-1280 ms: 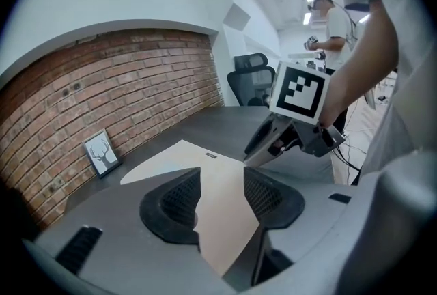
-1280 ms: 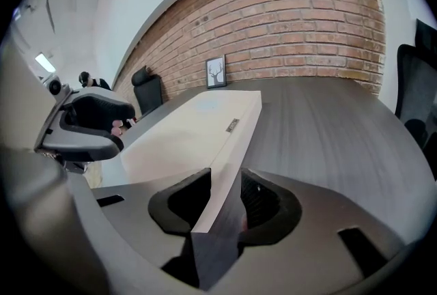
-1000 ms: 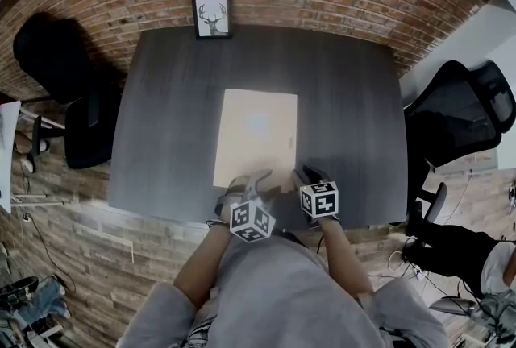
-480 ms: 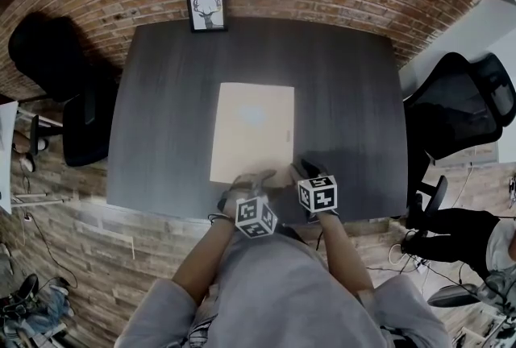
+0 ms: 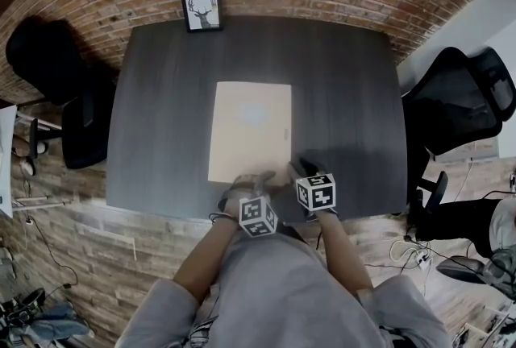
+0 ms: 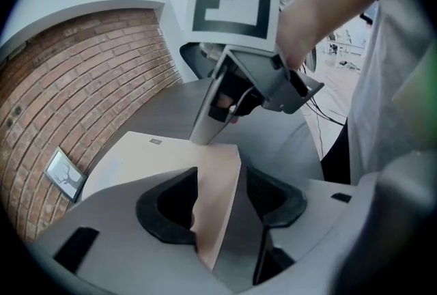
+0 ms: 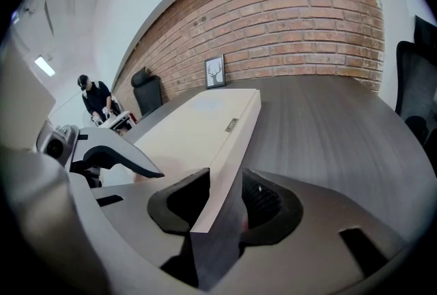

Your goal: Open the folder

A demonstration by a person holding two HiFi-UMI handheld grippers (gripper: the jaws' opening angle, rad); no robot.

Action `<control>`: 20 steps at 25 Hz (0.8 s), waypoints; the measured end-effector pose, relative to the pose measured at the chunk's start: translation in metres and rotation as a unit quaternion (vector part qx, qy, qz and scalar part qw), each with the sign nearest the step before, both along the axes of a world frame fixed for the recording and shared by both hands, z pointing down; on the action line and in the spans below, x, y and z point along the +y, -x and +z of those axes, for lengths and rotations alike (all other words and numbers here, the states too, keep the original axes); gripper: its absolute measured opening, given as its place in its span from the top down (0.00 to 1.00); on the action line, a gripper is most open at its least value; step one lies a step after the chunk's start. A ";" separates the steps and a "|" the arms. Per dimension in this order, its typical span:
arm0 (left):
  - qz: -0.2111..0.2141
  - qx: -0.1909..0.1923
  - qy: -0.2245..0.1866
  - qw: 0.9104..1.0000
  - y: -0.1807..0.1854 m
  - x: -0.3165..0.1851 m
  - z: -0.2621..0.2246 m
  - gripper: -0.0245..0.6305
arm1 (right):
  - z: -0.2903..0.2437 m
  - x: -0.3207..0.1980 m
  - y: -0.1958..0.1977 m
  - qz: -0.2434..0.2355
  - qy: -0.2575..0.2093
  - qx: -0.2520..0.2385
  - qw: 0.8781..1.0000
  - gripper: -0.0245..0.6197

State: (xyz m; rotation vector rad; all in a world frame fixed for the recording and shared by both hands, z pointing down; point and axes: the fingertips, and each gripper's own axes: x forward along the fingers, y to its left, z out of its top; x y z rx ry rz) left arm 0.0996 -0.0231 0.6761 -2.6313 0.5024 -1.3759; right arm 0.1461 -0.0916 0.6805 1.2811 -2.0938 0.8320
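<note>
A tan folder lies shut and flat on the dark table, its near edge toward me. Both grippers are at that near edge. My left gripper is at the near edge left of the corner; in the left gripper view the folder's edge runs between the jaws, touching the left one, with a strip of table showing before the right one. My right gripper is at the near right corner; in the right gripper view the folder's thick edge fills the gap between the jaws.
A framed deer picture leans on the brick wall at the table's far edge. Black office chairs stand at the left and the right. A person stands far off in the right gripper view. The table's front edge is just behind the grippers.
Both grippers have stayed at the folder's near edge, and the folder has not moved. Only the head camera's view has shifted a little.
</note>
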 end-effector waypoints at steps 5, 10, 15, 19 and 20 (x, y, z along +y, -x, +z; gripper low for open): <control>-0.008 -0.016 -0.016 1.000 0.002 -0.004 0.004 0.69 | 0.000 0.000 0.000 0.000 -0.001 0.000 1.000 0.78; -0.015 -0.012 -0.006 1.000 0.001 -0.005 0.002 0.71 | 0.000 0.000 0.000 0.000 0.000 -0.001 1.000 0.77; -0.022 -0.002 0.001 1.000 0.001 -0.001 -0.004 0.77 | -0.001 0.000 0.000 0.000 -0.002 -0.001 1.000 0.77; -0.027 0.006 -0.001 1.000 0.000 0.002 -0.007 0.82 | 0.000 0.000 -0.001 0.000 -0.002 -0.002 1.000 0.77; -0.027 0.007 -0.002 1.000 0.000 0.003 -0.008 0.83 | 0.000 0.000 -0.001 0.000 -0.002 -0.002 1.000 0.77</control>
